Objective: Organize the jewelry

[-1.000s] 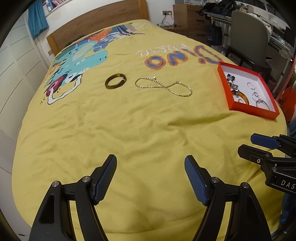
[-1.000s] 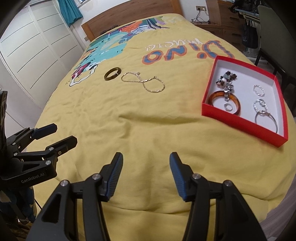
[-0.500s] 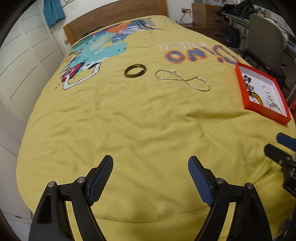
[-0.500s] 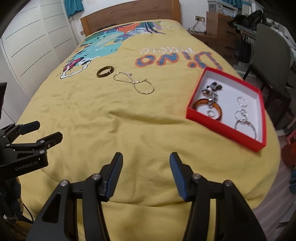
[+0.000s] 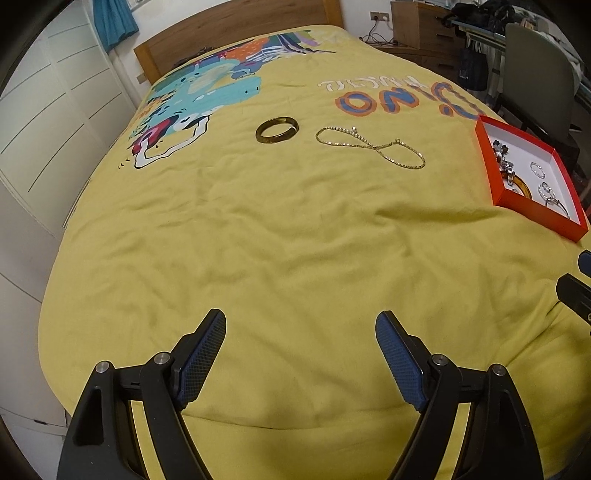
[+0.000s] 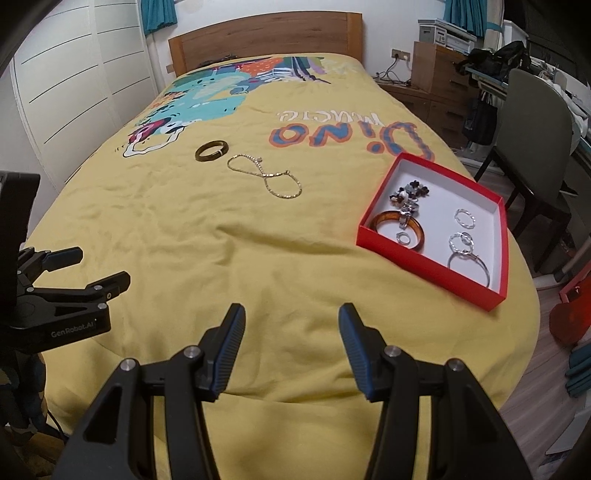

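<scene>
A dark olive bangle (image 5: 277,129) (image 6: 211,151) lies on the yellow bedspread, with a gold chain (image 5: 369,146) (image 6: 264,175) looped in a figure eight just to its right. A red box (image 5: 496,173) (image 6: 424,264) with a white floor sits near the bed's right edge and holds an amber bangle (image 6: 397,227), a beaded piece, rings and a silver hoop. My left gripper (image 5: 300,325) and my right gripper (image 6: 291,319) both hover open and empty over the near end of the bed, far short of the jewelry. The left gripper (image 6: 90,271) also shows at the left of the right wrist view.
The bed has a wooden headboard (image 6: 266,33) and a white wardrobe (image 6: 70,74) along its left side. A grey chair (image 6: 535,122) and a wooden dresser (image 6: 439,74) stand to the right. A red lid (image 6: 570,317) lies on the floor beside the bed.
Both views have tilted up and drawn back, showing more of the headboard and room. The left gripper's jaws stand a little wider than a second ago. The jewelry has not moved.
</scene>
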A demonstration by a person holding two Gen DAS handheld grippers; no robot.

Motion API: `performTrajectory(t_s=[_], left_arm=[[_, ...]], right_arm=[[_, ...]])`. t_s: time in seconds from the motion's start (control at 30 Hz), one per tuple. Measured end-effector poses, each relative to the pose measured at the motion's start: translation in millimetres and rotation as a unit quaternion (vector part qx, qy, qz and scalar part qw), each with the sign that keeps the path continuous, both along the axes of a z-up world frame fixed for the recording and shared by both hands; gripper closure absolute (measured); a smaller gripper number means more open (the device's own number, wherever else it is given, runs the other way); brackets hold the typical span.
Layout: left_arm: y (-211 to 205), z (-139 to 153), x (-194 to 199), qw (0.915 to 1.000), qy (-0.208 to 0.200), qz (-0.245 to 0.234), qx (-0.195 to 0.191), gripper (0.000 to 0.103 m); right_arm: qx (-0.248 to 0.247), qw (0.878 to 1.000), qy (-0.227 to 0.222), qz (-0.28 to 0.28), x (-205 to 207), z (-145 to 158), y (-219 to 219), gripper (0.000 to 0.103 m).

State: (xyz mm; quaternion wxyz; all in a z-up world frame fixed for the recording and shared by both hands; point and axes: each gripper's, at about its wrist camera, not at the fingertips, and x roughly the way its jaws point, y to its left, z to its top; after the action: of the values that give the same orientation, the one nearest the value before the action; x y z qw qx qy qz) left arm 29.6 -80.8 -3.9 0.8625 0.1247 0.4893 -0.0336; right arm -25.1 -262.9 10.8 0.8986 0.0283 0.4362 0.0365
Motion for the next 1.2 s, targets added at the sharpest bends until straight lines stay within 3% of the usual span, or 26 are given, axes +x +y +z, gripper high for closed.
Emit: performTrajectory(t_s=[0.6,1.2], left_arm=[[11,-13,6,0.9995,0.016,0.020,-0.016,0.021],[15,-24,9,0.9986,0.034,0.031,-0.025,0.021]], right_arm=[[-0.043,0.999,-0.004,0.022,-4,5,20,0.052],[-0.047,0.998,0.019,0.038,0,-3,30,0.052]])
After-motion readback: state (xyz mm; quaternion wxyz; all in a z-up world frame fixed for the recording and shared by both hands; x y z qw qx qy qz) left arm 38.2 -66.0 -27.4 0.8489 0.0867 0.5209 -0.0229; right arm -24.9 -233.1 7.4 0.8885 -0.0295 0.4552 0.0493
